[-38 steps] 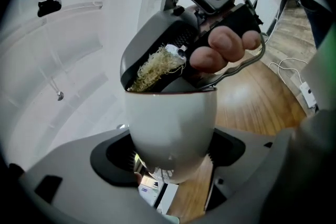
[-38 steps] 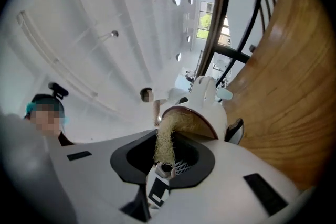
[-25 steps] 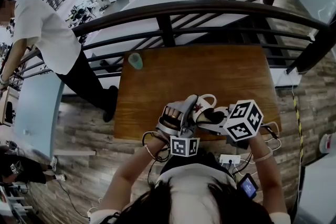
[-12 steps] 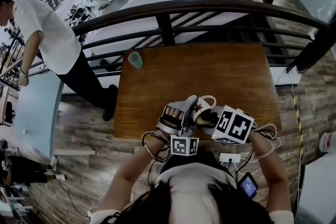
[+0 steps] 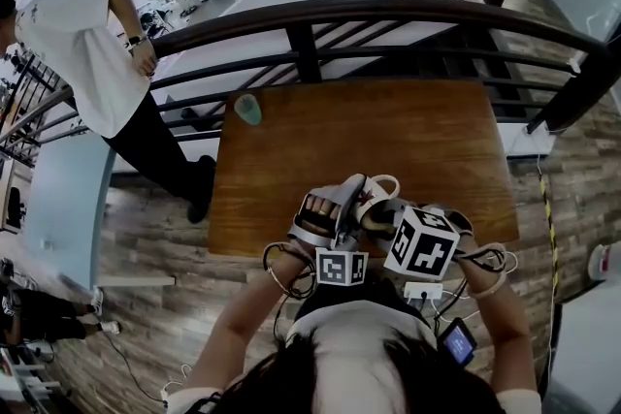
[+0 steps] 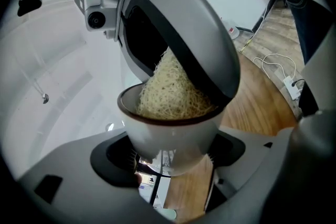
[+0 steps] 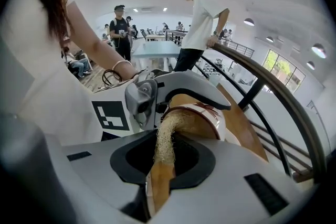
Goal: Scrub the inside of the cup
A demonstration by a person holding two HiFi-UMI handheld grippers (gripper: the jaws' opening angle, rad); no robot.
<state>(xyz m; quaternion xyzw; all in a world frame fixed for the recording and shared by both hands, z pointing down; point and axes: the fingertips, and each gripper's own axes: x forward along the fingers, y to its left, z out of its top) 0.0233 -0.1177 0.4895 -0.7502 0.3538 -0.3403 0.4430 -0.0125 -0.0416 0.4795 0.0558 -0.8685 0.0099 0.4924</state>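
Note:
A white cup [image 6: 173,131] with a brown rim is clamped between my left gripper's [image 6: 170,153] jaws, above the near edge of the wooden table [image 5: 388,136]. A pale fibrous scrubber [image 6: 170,93] fills the cup's mouth. My right gripper [image 7: 165,157] is shut on that scrubber [image 7: 163,147], which bends forward into the cup [image 7: 202,119]. In the head view the left gripper [image 5: 335,208] and the right gripper [image 5: 396,220] meet at the cup [image 5: 380,194], close to my body. The cup's inside is hidden by the scrubber.
A small teal cup [image 5: 248,110] stands at the table's far left corner. A dark railing [image 5: 320,15] runs behind the table. A person in a white shirt [image 5: 82,44] stands at the left. A power strip with cables [image 5: 424,291] lies below the near edge.
My right gripper has swung left and turned, its marker cube now closer to the left gripper and the cup. The left gripper has stayed put. The person at the left has turned.

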